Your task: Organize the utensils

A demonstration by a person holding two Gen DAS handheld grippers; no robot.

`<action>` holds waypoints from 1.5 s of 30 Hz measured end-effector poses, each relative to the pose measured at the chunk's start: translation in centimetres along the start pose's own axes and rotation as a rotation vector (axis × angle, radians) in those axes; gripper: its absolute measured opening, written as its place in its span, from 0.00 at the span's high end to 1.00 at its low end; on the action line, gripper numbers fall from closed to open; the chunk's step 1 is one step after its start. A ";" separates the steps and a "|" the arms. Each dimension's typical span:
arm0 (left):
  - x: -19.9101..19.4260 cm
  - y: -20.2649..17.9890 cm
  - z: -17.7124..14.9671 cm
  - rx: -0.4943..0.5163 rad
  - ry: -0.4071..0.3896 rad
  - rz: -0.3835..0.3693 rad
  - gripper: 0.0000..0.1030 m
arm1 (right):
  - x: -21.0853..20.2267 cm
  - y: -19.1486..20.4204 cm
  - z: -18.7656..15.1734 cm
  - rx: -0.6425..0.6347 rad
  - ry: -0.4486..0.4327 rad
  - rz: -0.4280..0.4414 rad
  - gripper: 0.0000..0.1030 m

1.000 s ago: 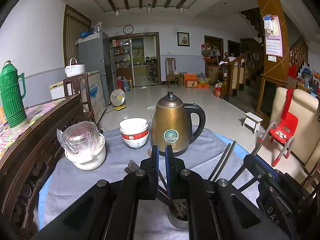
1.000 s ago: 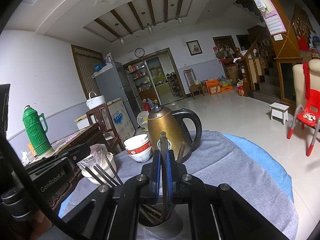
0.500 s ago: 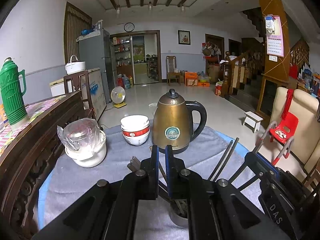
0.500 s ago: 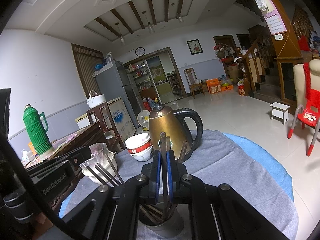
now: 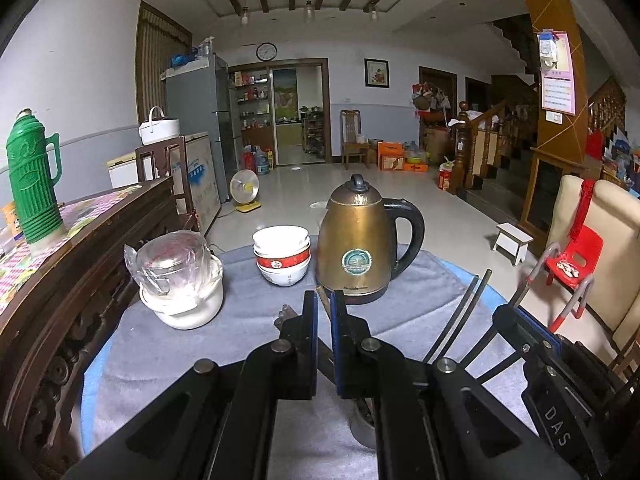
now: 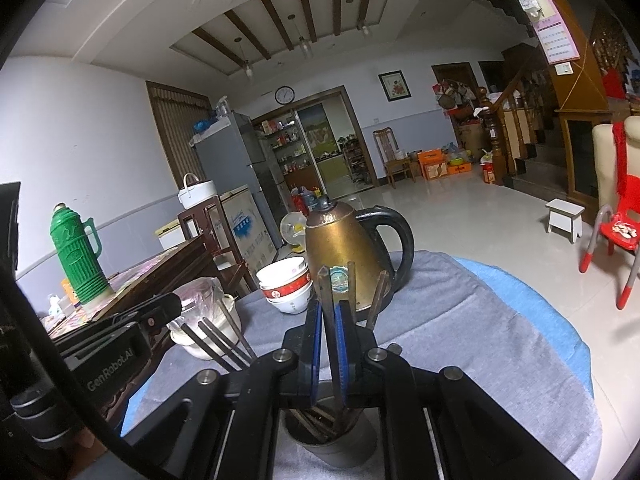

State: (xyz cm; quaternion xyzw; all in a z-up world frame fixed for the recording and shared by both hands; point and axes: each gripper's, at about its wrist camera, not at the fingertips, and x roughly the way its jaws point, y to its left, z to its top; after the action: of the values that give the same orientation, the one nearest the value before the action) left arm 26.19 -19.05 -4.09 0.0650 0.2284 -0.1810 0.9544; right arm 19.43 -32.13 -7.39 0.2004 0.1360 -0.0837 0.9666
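Chopsticks (image 6: 325,304) stand in the metal cup (image 6: 336,446) at 6 o'clock of the kettle (image 6: 344,258), one pinched upright by the right gripper (image 6: 328,316), whose jaws just eased slightly, likely to drop it in. Left gripper (image 5: 324,312) is pressed together; what it pinches, can't tell.

My round tabletop (image 5: 472,304) wears a grey cloth (image 5: 168,352); kettle (image 5: 356,248), bowls (image 5: 282,256), white pot (image 5: 188,304) near its far edge.
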 end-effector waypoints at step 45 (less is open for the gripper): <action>-14.6 4.4 -9.9 0.061 0.090 0.194 0.12 | -13.4 1.4 -6.0 0.038 0.098 0.085 0.47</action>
State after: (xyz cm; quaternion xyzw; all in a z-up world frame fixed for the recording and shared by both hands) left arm 11.60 -8.34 -6.01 0.1236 0.2580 -0.0917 0.9538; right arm 5.62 -27.00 -8.21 0.2282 0.1729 -0.0352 0.9575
